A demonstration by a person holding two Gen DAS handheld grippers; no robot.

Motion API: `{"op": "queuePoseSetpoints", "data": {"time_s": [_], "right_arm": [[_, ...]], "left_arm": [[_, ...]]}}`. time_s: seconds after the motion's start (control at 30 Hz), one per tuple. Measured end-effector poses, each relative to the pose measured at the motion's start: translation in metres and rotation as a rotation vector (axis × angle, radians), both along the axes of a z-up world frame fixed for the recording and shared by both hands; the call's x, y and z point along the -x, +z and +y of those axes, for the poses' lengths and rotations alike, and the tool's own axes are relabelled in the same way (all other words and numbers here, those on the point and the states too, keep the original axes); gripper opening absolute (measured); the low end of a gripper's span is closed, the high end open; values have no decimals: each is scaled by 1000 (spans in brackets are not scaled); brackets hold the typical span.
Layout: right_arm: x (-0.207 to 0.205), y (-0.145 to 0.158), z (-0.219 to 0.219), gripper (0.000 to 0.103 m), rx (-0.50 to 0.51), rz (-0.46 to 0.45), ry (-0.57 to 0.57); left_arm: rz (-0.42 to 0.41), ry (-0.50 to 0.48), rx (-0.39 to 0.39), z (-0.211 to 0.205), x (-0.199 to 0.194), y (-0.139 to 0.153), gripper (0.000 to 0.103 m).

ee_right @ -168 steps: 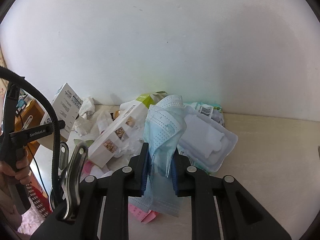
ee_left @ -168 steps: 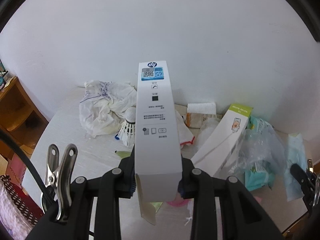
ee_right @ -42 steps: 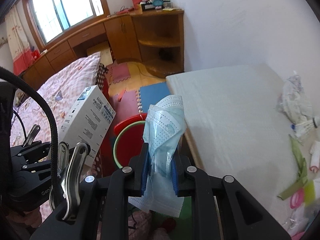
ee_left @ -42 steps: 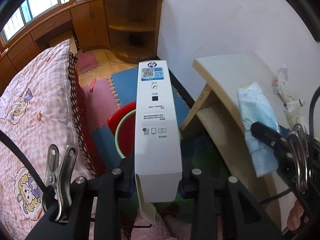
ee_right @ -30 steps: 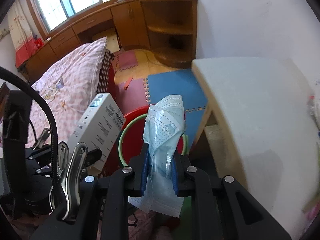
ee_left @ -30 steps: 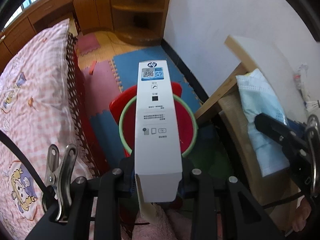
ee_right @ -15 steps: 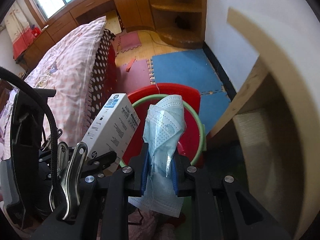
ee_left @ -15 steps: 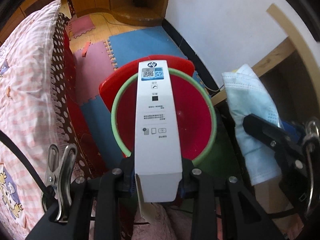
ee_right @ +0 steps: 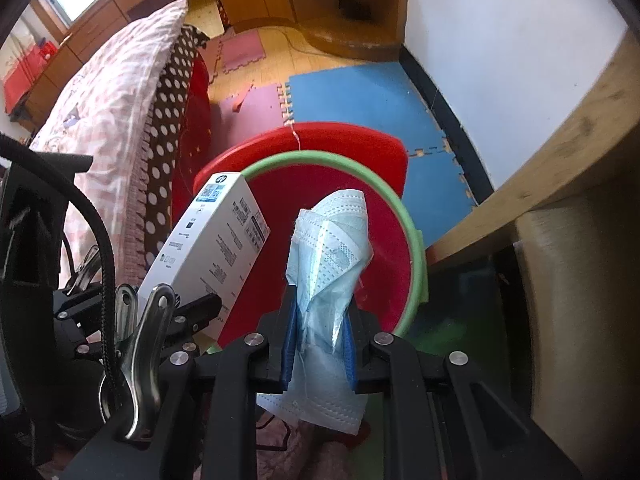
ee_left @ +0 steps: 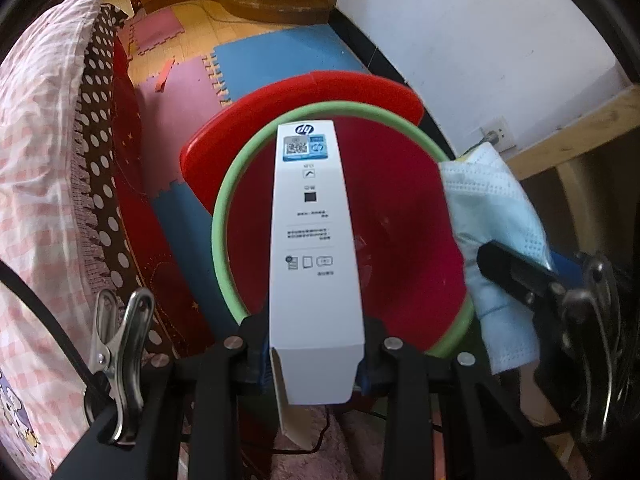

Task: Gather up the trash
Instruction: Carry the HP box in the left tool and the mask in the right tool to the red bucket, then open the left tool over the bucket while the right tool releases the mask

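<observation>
My left gripper (ee_left: 314, 354) is shut on a tall white printed carton (ee_left: 314, 248), which sticks out over a red bin with a green rim (ee_left: 404, 208) on the floor. My right gripper (ee_right: 320, 340) is shut on a crumpled light-blue face mask (ee_right: 330, 256), held over the same bin (ee_right: 392, 280). In the right wrist view the carton (ee_right: 212, 252) and the left gripper's fingers (ee_right: 200, 308) show at the left. In the left wrist view the mask (ee_left: 496, 224) hangs at the right, over the bin's rim. The bin's inside looks bare.
A bed with pink checked bedding (ee_left: 36, 160) and a polka-dot valance runs along the left. A wooden table's edge (ee_right: 560, 168) overhangs at the right, beside a white wall (ee_left: 480, 40). Blue and pink foam mats (ee_right: 360, 92) cover the floor; a wooden corner shelf (ee_right: 344, 8) stands behind.
Both grippers have swung away from the littered table top and come down toward the red bin, which now looks much larger. Carton and mask are still gripped.
</observation>
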State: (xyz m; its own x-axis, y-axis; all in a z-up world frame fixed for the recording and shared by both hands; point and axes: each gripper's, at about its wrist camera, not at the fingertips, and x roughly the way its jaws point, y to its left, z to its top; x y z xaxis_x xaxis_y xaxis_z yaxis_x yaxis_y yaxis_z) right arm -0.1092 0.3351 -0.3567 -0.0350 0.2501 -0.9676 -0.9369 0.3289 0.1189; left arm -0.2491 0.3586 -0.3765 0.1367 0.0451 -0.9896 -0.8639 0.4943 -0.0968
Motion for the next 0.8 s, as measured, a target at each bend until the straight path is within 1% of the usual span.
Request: {"op": "queuePoseSetpoints", "data": {"time_s": [0.2, 0.37, 0.8], "right_arm": [[-3, -23, 8, 20, 42, -10, 7], [-5, -34, 12, 20, 68, -25, 5], [-5, -53, 20, 20, 108, -27, 7]], "left_arm": [[20, -10, 20, 10, -5, -23, 32], [34, -10, 33, 17, -7, -39, 32], [62, -18, 59, 23, -11, -57, 32]]}}
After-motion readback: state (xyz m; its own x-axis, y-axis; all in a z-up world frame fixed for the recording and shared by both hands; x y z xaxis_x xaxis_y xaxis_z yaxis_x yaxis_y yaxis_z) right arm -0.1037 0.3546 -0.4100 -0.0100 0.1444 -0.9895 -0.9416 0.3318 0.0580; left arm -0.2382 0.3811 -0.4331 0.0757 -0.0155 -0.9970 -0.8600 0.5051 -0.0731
